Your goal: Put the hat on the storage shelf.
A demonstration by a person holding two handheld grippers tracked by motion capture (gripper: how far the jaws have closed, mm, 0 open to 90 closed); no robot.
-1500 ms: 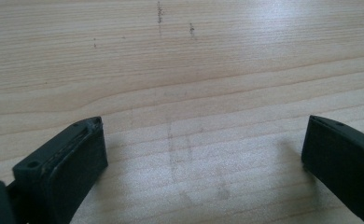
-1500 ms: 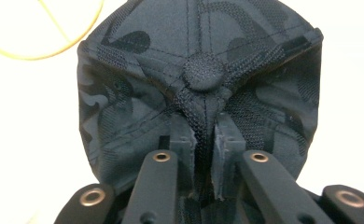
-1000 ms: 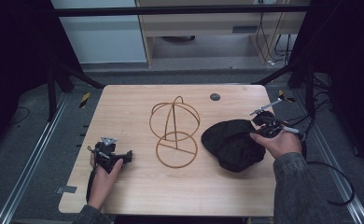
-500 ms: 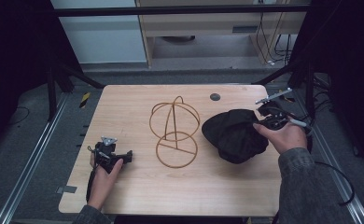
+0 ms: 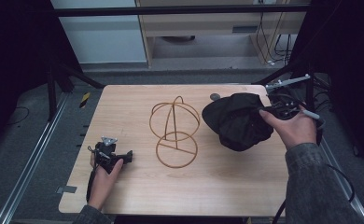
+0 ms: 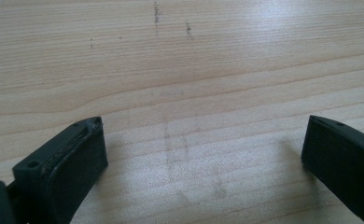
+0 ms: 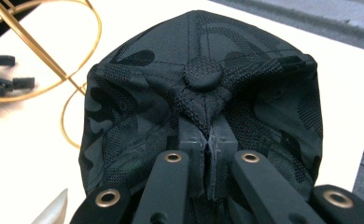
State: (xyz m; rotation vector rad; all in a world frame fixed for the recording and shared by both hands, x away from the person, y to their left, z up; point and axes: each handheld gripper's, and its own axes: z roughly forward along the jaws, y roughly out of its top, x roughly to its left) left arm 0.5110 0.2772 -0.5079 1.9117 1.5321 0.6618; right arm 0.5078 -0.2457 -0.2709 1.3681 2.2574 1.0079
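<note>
R gripper (image 7: 208, 154) is pinching the black cap (image 5: 238, 120) by its crown fabric, cap hanging just ahead of it, wire stand (image 5: 174, 133) beyond. L gripper (image 6: 203, 154) is resting spread on the table (image 5: 138, 98), well apart.

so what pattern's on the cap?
Black-on-black camouflage on the cap, clearest in the right gripper view.

No text, label, brand, number or sign is showing legibly in any of the views. The black cap (image 7: 201, 107) is showing only a camouflage weave and a plain top button, with no logo or lettering. The wooden bench (image 5: 138, 100) is carrying only grain and a few dark scuffs, none forming characters. The yellow-and-black striped strip (image 5: 84, 99) lying on the floor beside the bench is bearing warning stripes but no words.
</note>
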